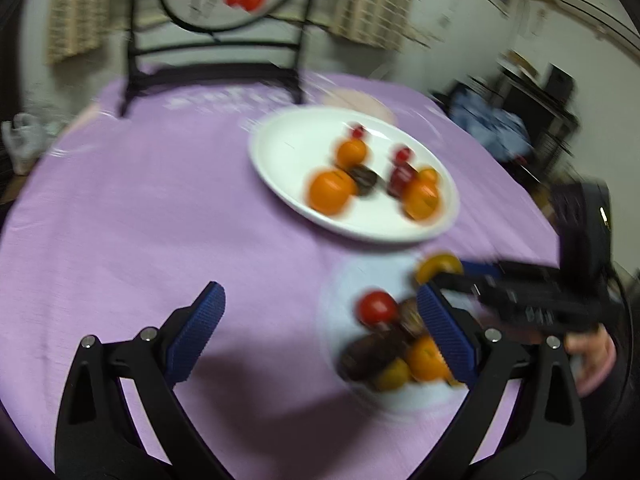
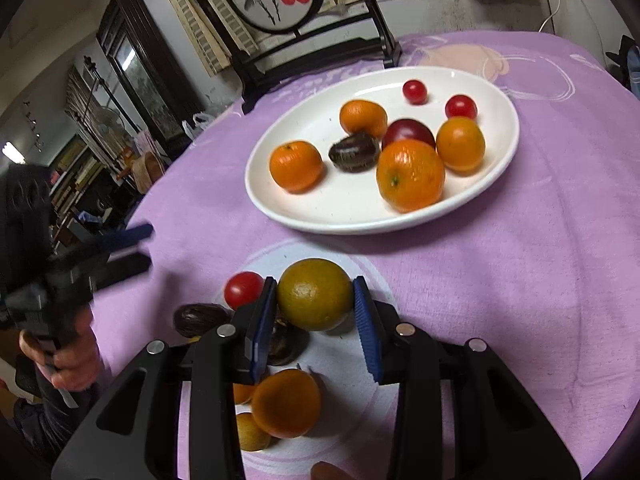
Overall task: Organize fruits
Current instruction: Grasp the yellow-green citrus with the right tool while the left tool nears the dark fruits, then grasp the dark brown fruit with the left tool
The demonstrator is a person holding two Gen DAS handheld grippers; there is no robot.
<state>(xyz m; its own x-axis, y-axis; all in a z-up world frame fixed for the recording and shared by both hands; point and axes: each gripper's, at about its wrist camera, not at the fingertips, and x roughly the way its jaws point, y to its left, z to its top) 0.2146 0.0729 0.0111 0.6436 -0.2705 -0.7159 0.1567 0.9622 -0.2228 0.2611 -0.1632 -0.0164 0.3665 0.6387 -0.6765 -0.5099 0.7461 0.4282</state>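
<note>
Though narrow, right gripper (image 2: 315,306) on orange (image 2: 315,294).

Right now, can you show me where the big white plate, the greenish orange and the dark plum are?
white plate (image 2: 280,204), right wrist view, bare near rim.
greenish orange (image 2: 315,294), right wrist view, middle of its peel, between the right gripper's pads.
dark plum (image 2: 354,151), right wrist view, middle of its skin, on the plate.

Bare desk (image 2: 520,280) lies open right of the near fruit pile (image 2: 280,400), while the white plate (image 2: 320,220) blocks the far side.
</note>
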